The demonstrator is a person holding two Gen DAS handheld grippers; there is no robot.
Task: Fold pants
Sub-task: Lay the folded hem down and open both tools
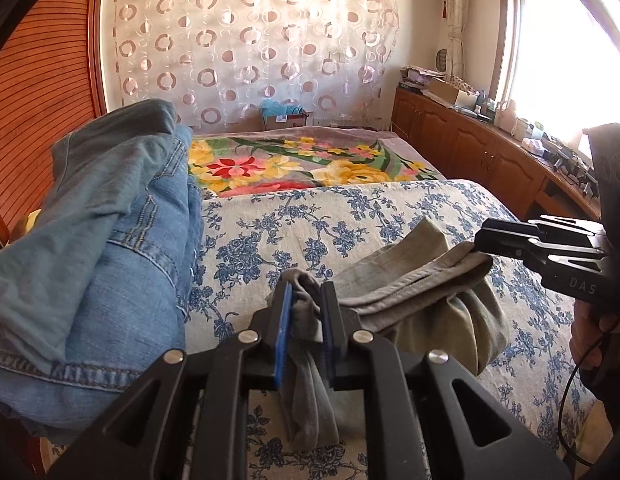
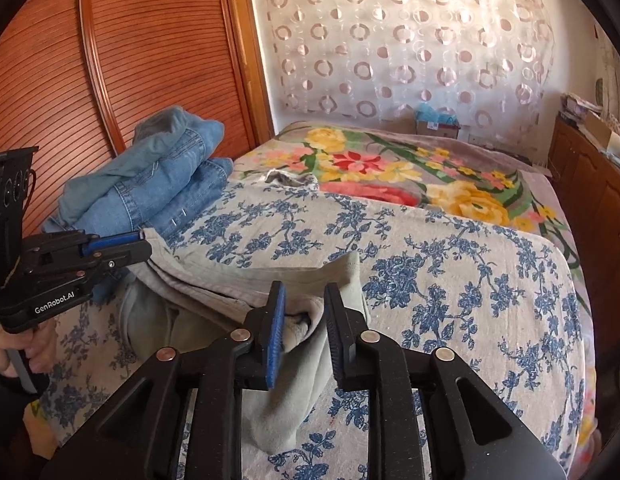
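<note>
Grey-khaki pants [image 1: 414,292] lie bunched and partly folded on the blue-flowered sheet [image 1: 270,232]. My left gripper [image 1: 308,300] is shut on one end of the pants, with cloth hanging between its blue pads. My right gripper [image 1: 480,246] is shut on the other end, at the right in the left wrist view. In the right wrist view the right gripper [image 2: 304,304] pinches a fold of the pants [image 2: 230,280], and the left gripper [image 2: 144,242] holds the far left edge.
A pile of blue jeans [image 1: 110,232] sits on the bed's left side, against the slatted wooden door [image 2: 110,60]. A flowered blanket [image 1: 294,164] covers the far bed. Wooden cabinets [image 1: 470,140] with clutter run under the window at right.
</note>
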